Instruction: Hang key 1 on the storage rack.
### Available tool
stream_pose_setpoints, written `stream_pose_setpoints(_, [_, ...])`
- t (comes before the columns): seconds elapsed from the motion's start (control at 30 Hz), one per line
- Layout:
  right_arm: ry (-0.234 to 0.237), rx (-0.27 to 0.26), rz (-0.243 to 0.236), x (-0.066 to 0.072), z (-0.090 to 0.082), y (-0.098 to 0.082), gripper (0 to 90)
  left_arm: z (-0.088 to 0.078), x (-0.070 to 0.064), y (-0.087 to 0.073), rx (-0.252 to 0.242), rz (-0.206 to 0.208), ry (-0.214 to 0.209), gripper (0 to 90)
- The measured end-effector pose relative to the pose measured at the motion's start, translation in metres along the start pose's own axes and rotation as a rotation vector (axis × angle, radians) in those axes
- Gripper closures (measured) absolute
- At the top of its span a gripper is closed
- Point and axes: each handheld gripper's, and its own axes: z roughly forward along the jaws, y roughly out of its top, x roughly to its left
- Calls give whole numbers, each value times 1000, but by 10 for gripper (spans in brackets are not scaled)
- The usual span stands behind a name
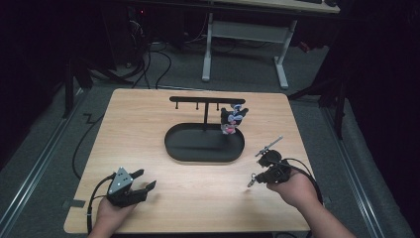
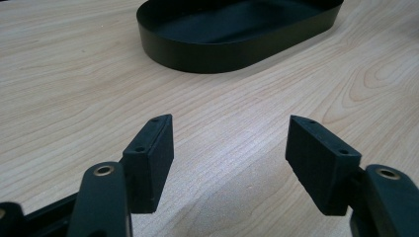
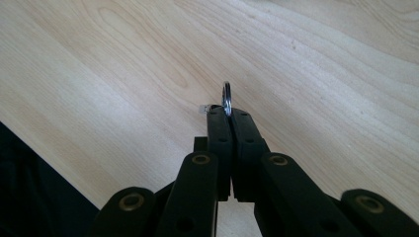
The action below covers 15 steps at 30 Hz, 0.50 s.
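At the near left of the pale wood-grain table (image 1: pixel 148 119), the left gripper (image 1: pixel 141 182) lies low on the surface, its two blocky matte-black jaws spread wide with bare wood between them. In the left gripper view the same gripper (image 2: pixel 230 148) faces the tray across open tabletop.

Mid-table sits a shallow oval tray (image 1: pixel 174 147) of smooth black metal with a low upright wall; its floor is bare in the left gripper view (image 2: pixel 217 54). From it rises a thin post with a black crossbar rack (image 1: pixel 207 100) carrying short pegs. A small plush-like charm (image 1: pixel 232 119) in black, white, blue and pink hangs at the rack's right end — just over the tray's right part.

To the right, the right gripper (image 1: pixel 253 179) has its jaws pressed together, pinching a shiny metal key ring (image 3: pixel 227 98). The ring stands on edge between the tips, its flat faces turned sideways, its long axis running along the jaws — above the table, well apart from the tray. A small pale tab beside it is too small to tell.
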Motion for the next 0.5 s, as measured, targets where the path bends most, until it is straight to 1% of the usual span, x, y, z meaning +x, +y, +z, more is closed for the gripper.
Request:
stream_pose_setpoints(0.03, [-1, 0, 4, 1, -2, 1, 894, 0, 0, 0, 0, -2, 0, 359])
stream_pose_setpoints(0.07, [-4, -3, -14, 0, -3, 2, 894, 0, 0, 0, 0, -3, 0, 359])
stream_pose_setpoints(0.17, [-15, -5, -13, 2, -9, 6, 894, 0, 0, 0, 1, -4, -1, 359])
stream_pose_setpoints(0.2, [-19, -7, -24, 2, -10, 7, 894, 0, 0, 0, -1, -4, -1, 360])
stream_pose_setpoints(0.23, [-21, -9, -23, 2, -12, 8, 894, 0, 0, 0, -3, -4, -2, 359])
stream_pose_setpoints(0.27, [-22, -2, 3, 4, -16, 9, 894, 0, 0, 0, -3, -4, -3, 359])
stream_pose_setpoints(0.3, [-23, -11, -22, 3, -16, 11, 894, 0, 0, 0, -3, -4, -4, 359])
stream_pose_setpoints(0.43, [-31, -14, -22, 5, -23, 16, 894, 0, 1, 0, -5, -5, -6, 359])
stream_pose_setpoints(0.47, [-31, -12, -9, 6, -25, 17, 894, 0, 1, 0, -6, -4, -7, 359])
stream_pose_setpoints(0.5, [-33, -20, -28, 5, -27, 19, 894, 0, 1, 0, -7, -3, -7, 359])
